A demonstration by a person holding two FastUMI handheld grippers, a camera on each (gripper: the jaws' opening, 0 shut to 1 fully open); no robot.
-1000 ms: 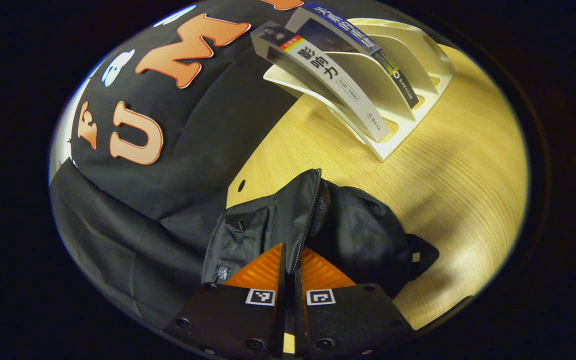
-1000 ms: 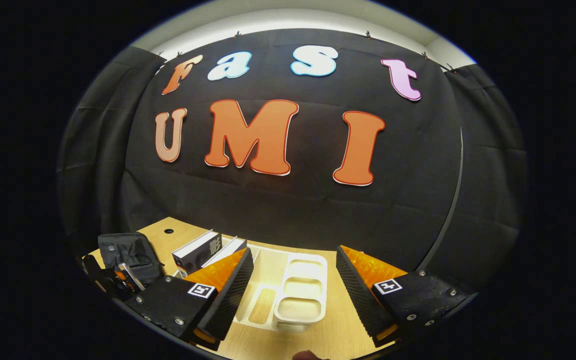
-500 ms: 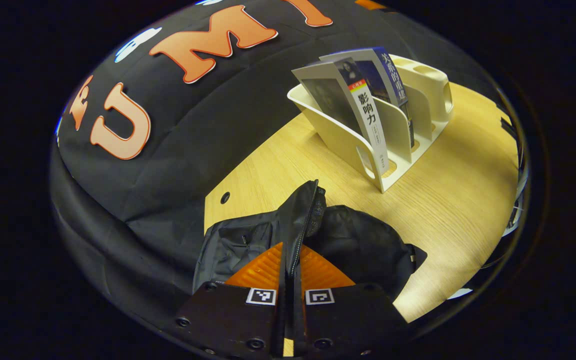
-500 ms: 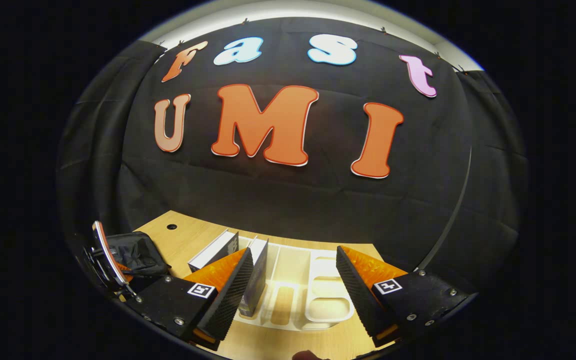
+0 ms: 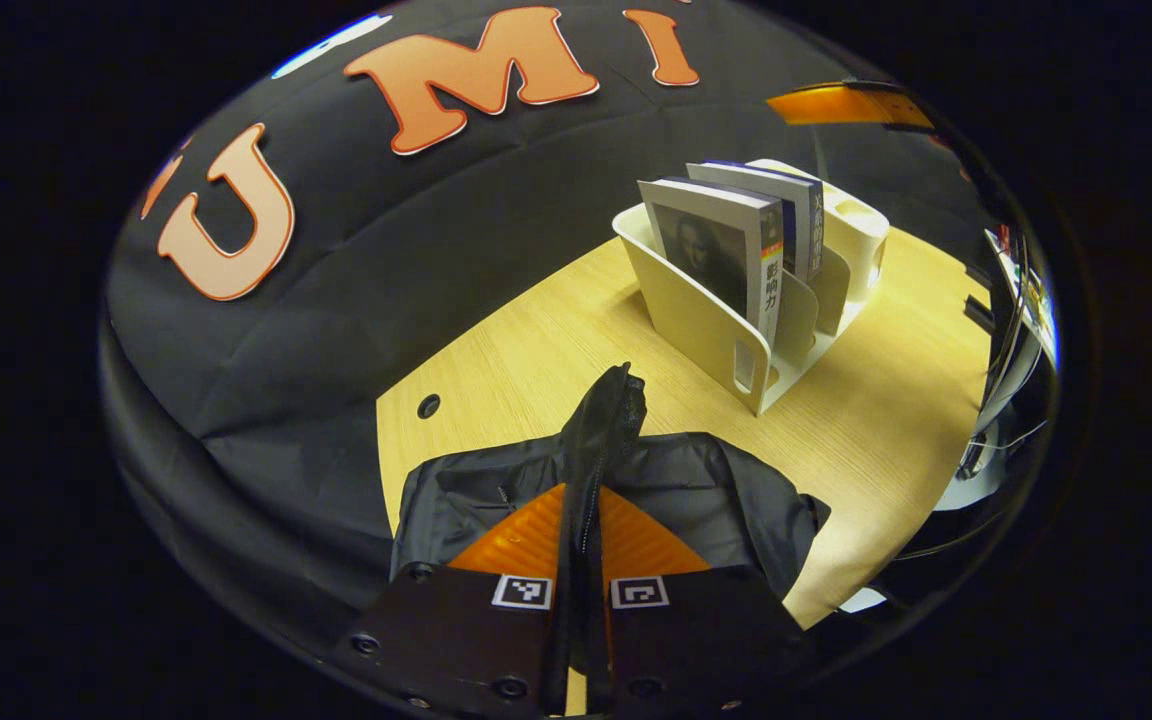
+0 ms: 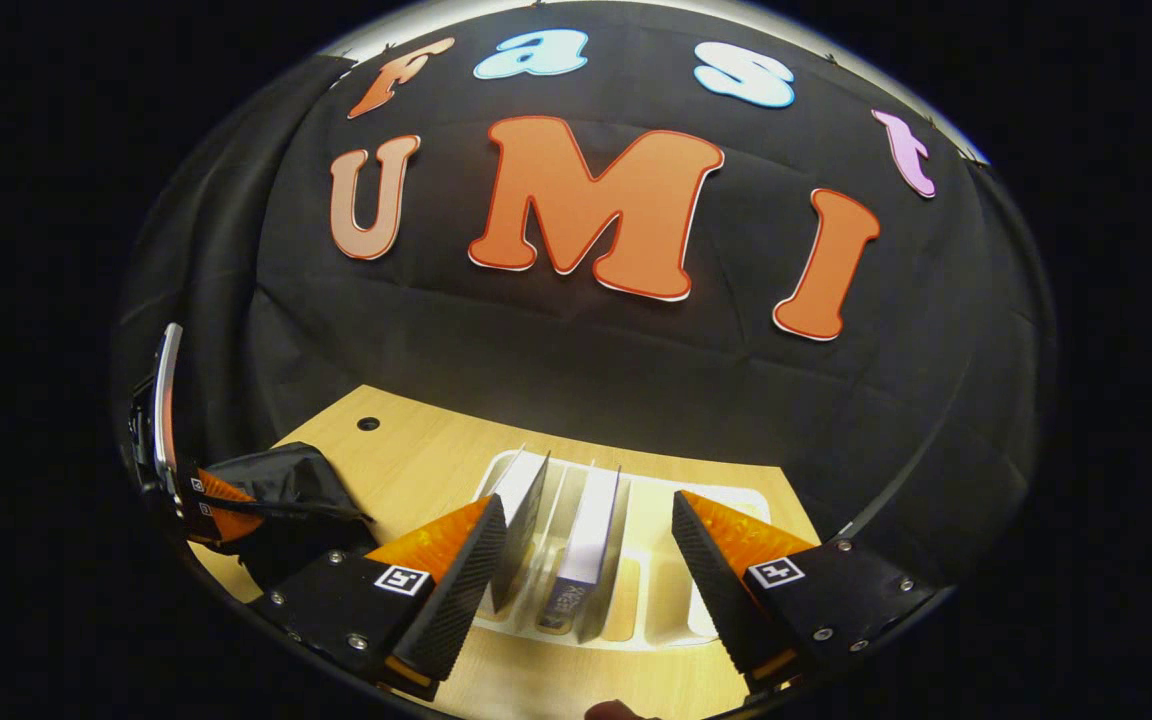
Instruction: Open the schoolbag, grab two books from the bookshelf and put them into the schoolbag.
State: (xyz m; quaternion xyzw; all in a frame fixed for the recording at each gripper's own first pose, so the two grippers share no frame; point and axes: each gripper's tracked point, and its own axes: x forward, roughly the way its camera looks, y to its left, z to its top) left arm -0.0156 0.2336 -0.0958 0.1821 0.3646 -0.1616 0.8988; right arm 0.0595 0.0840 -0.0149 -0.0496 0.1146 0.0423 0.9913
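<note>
The black schoolbag (image 5: 726, 500) lies on the wooden table (image 5: 896, 400). My left gripper (image 5: 584, 492) is shut on its zipper edge (image 5: 608, 410), which stands pulled up. Behind it stands the white bookshelf (image 5: 701, 320) with two upright books, one with a portrait cover (image 5: 711, 260) and one behind it (image 5: 794, 215). In the right gripper view my right gripper (image 6: 586, 503) hangs open above the bookshelf (image 6: 661, 600). The two books (image 6: 524, 500) (image 6: 588, 545) stand below the gap, touching neither finger. The schoolbag (image 6: 301, 480) and left gripper (image 6: 198, 495) sit at far left.
A small cable hole (image 5: 428, 405) marks the table near the back wall. The right gripper's finger (image 5: 846, 105) shows high above the bookshelf in the left gripper view. The table's right edge (image 5: 976, 320) lies just past the shelf.
My right gripper has moved left and forward over the shelf, so both books now lie under its gap. My left gripper has swung with the zipper edge still held; the bag lies flatter.
</note>
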